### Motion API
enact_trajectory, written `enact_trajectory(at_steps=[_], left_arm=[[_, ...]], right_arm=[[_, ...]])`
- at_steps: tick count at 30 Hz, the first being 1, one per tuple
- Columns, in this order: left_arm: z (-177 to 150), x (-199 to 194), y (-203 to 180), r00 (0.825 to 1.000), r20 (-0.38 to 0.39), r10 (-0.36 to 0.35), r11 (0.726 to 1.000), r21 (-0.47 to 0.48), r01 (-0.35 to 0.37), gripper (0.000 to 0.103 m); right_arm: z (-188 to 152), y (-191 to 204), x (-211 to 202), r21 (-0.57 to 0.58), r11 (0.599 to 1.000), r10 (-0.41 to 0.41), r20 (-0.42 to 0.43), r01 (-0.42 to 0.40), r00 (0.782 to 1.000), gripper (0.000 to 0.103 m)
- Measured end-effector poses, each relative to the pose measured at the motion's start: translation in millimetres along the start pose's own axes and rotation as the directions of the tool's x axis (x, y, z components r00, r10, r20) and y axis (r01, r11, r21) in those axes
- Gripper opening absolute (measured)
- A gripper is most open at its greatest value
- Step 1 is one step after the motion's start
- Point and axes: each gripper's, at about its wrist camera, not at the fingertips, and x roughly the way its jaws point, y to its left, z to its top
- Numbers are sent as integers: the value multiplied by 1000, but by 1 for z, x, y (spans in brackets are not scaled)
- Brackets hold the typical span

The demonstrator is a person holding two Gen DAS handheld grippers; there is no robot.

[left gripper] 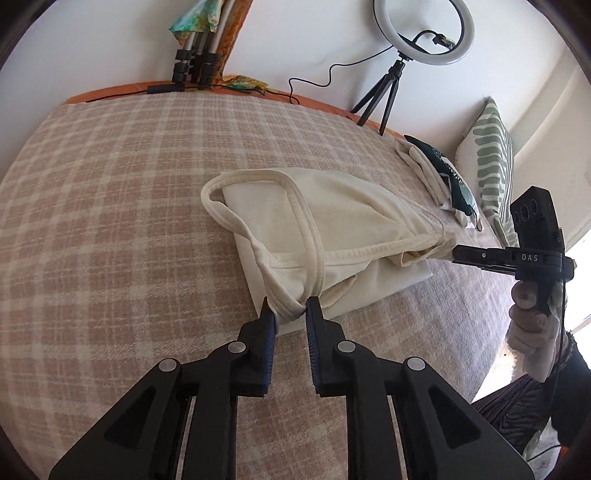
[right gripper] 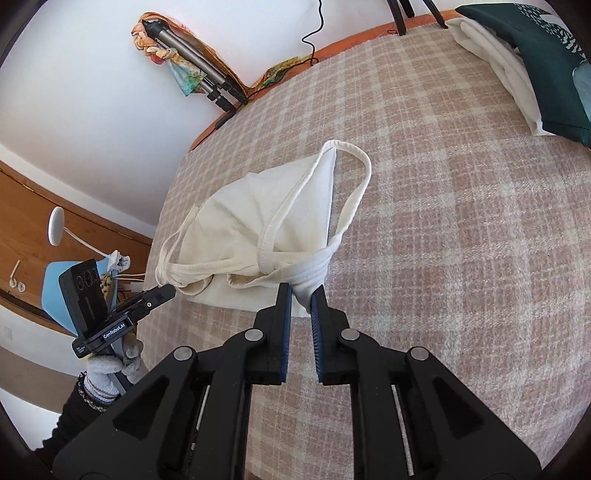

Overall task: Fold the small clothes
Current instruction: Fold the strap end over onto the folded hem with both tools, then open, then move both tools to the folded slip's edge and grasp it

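Observation:
A cream tank top (left gripper: 332,229) lies partly folded on the checked bed cover (left gripper: 110,221). My left gripper (left gripper: 287,304) is shut on one shoulder strap of it at its near corner. My right gripper (right gripper: 301,295) is shut on the other bunched strap. The top (right gripper: 258,221) hangs lifted between both grippers, its far part resting on the cover. One loose strap loop (right gripper: 354,184) sticks out to the far side. The right gripper also shows in the left wrist view (left gripper: 456,254), and the left gripper in the right wrist view (right gripper: 171,291).
A pile of folded clothes, white and dark green (right gripper: 535,66), lies at the far edge of the bed. A leaf-patterned pillow (left gripper: 491,162) stands by it. A ring light on a tripod (left gripper: 424,33) and folded tripods (left gripper: 195,55) stand against the wall.

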Motion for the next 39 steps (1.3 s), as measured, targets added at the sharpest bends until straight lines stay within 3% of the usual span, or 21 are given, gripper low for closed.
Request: enact_trajectory(at_steps=[3,8,12,17,19,23,28,31,35,38,39], left_arm=[[0,-22,-2,999,22,-41,999,-7,41,14],[33,-38,-28,996,88,-34,996,83,26,14],[63,-10,-42,998,59,-19,995,99,13,14],[73,39,-45,999,-48,-22,995,93,26,14],[68,54,-43,993,-120,-3,995,96,14,14],[31,51,-31,975,-219,-22,996,77,40,14],[-11,21,-22,970,-240,-26,994,97,51,14],[-15,3,-26,975,-221,-26,992,113,52,14],[5,-17,-35,994,-103,-37,991,122,49,14],[26,-16,-36,999,-11,-30,995,96,31,14],[31,-11,-37,1000,-3,-28,995,100,28,14]], right_arm=[[-4,18,-23,-75,997,-27,61,32,998,11],[16,60,-22,-225,973,-23,102,46,995,11],[32,70,10,-241,969,-39,70,55,997,11],[44,67,46,-223,967,-122,10,121,992,11],[42,61,56,-208,966,-163,-35,152,986,11],[22,57,55,-194,974,-146,-139,117,979,11],[-15,52,42,-249,955,-215,-201,163,956,12],[-19,45,29,-215,966,-190,-199,146,961,12],[0,53,3,-225,971,-94,-71,76,993,13],[20,52,-5,-194,980,-50,19,53,999,38],[26,50,-6,-188,979,-72,48,80,996,39]])
